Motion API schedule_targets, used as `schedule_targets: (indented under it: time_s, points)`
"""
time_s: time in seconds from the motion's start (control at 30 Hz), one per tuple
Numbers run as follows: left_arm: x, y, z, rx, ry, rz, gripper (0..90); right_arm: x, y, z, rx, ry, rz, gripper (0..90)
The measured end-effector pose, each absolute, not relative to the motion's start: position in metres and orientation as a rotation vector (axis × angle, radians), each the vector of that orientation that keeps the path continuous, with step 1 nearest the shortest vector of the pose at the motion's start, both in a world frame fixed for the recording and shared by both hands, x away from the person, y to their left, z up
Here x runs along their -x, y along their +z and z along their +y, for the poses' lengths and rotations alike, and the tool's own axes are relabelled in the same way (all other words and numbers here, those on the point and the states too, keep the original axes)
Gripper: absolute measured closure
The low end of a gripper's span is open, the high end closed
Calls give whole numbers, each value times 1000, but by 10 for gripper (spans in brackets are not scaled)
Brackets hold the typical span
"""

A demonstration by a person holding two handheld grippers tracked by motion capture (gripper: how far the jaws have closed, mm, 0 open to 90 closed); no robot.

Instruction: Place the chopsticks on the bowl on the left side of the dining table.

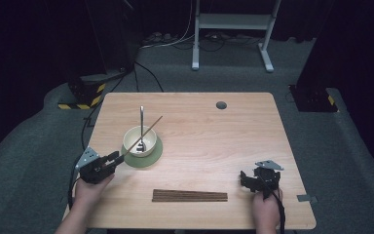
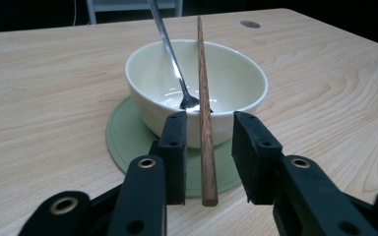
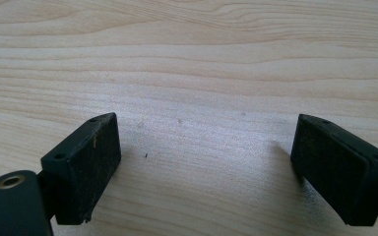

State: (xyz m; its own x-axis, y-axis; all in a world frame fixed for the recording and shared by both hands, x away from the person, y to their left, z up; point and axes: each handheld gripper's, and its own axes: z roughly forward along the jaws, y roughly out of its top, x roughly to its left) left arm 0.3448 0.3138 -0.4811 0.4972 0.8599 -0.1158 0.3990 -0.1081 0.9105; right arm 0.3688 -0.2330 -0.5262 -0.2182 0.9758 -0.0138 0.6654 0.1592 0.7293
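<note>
A brown chopstick (image 2: 204,88) lies across the bowl (image 2: 236,78) near the tabletop's (image 1: 214,146) left edge, its tip pointing toward the far right corner. The left gripper's (image 2: 207,157) jaws sit spread around its near end. The right gripper's (image 3: 204,167) jaws gape wide, holding nothing.

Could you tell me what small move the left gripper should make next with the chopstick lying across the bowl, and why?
Probably draw the left gripper straight back. Its jaws stand apart around the near end of the chopstick, with a gap on the right side, and the stick already leans on the bowl rim beside the spoon, so it looks placed.
</note>
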Motion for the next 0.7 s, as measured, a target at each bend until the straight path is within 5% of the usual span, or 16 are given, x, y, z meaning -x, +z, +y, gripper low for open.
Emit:
schedule_targets:
  time_s: [0.43,0.7]
  points:
    - [-333,-475,272,-1694,513,989,597,-369,-526,-233,-1562,834,1950,115]
    - [-330,-480,252,-1862,491,889,586,-369,-526,-233,-1558,834,1951,115]
